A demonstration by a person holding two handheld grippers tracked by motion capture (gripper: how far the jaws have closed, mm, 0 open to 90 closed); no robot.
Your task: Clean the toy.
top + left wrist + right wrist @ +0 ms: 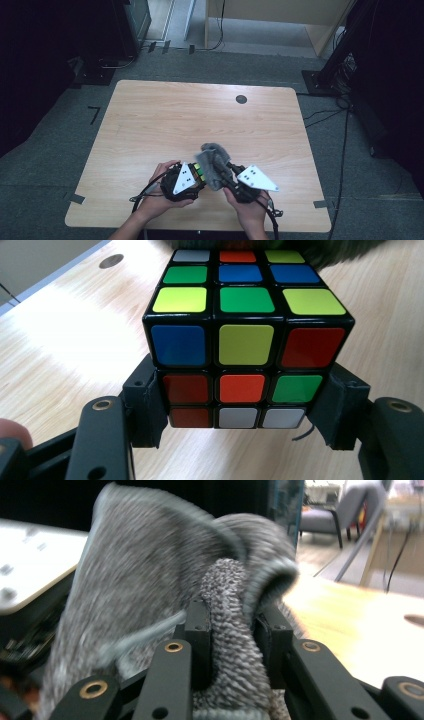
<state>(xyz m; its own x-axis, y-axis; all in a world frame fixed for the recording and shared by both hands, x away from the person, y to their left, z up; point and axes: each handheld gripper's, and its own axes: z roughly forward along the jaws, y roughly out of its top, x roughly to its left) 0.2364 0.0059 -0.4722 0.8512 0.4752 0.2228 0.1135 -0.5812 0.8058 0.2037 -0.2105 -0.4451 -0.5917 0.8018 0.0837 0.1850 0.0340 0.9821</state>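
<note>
A scrambled colour cube [240, 335] with black edges is clamped between the two black jaws of my left gripper [240, 410], just above the wooden table. In the high view the cube [198, 172] shows yellow and green tiles beside the left gripper [192, 181]. My right gripper [231, 630] is shut on a bunched grey microfibre cloth [165, 585]. That cloth [212, 162] stands up between the two grippers, right against the cube, with the right gripper [231, 176] just behind it.
The light wooden table [200, 115] has a round dark cable grommet [241, 99] near its far edge. Cables trail from both grippers over the near edge. Dark equipment and stands line the carpeted floor around the table.
</note>
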